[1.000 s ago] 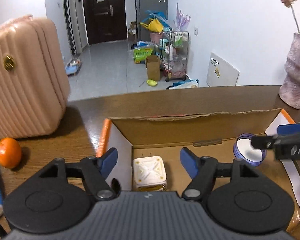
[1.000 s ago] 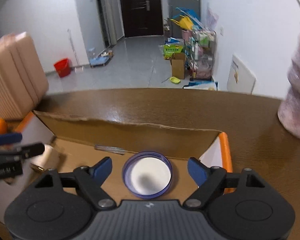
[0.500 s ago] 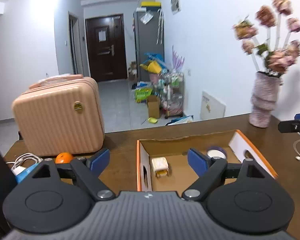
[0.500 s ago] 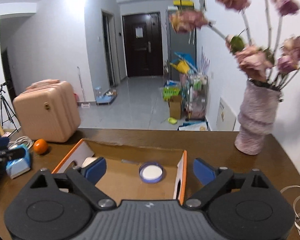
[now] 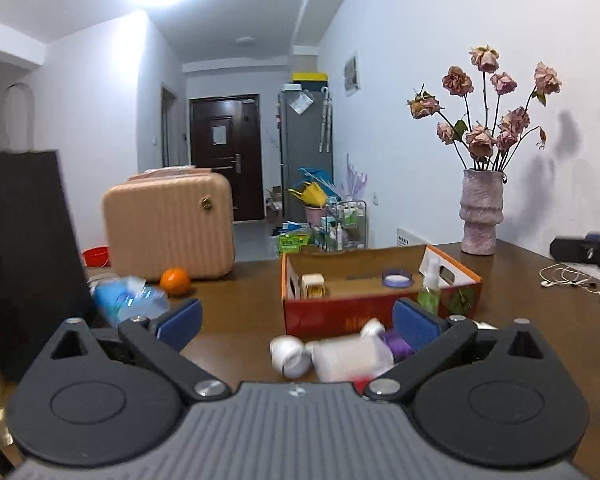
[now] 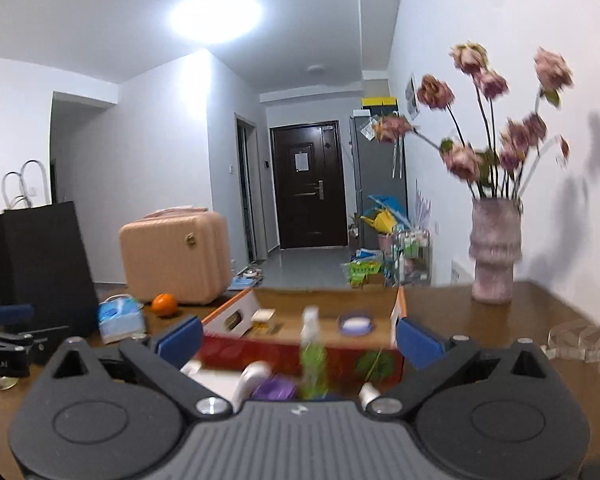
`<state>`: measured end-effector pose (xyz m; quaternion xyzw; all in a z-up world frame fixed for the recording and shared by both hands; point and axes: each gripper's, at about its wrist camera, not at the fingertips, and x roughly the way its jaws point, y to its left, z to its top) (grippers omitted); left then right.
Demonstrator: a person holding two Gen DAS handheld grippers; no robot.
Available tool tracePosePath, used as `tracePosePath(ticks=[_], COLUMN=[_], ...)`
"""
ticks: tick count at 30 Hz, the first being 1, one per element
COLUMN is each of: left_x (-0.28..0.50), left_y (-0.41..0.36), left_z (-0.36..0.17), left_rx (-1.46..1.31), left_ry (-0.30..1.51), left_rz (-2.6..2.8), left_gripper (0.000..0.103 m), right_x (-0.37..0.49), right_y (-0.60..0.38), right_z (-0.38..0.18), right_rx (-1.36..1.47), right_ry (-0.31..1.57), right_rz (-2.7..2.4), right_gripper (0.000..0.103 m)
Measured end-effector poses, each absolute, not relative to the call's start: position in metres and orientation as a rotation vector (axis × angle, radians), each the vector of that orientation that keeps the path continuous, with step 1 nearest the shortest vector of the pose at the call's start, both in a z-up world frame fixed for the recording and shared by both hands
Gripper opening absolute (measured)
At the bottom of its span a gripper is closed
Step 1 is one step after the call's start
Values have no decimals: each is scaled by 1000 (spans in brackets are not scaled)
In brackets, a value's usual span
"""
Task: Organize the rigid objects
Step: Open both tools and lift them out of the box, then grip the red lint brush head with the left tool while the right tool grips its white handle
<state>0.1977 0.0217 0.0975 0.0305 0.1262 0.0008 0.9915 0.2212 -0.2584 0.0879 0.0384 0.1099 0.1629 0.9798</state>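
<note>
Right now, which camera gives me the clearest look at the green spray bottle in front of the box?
The left wrist view: the green spray bottle stands sharp against the box front. In the right wrist view the bottle is nearer but smeared by motion blur.

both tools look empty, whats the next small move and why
Probably ease the left tool down onto the white bottle lying before the box. Its jaws are opening with nothing between them, and the square jar and round tin are already inside.
</note>
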Motion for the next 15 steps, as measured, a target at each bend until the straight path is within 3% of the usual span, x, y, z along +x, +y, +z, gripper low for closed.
tracePosePath(ticks=[8,15], left_x=[112,102], left_y=[27,24], left_z=[39,-2], left_rx=[-73,-43], left_ry=[282,393], left_rz=[22,28], left_gripper=[103,103], right_x=[151,135], right_y=[-256,-258], right_z=[4,-16], right_rx=[175,192], right_ry=[329,363], right_rz=[378,330], right_gripper=[101,93])
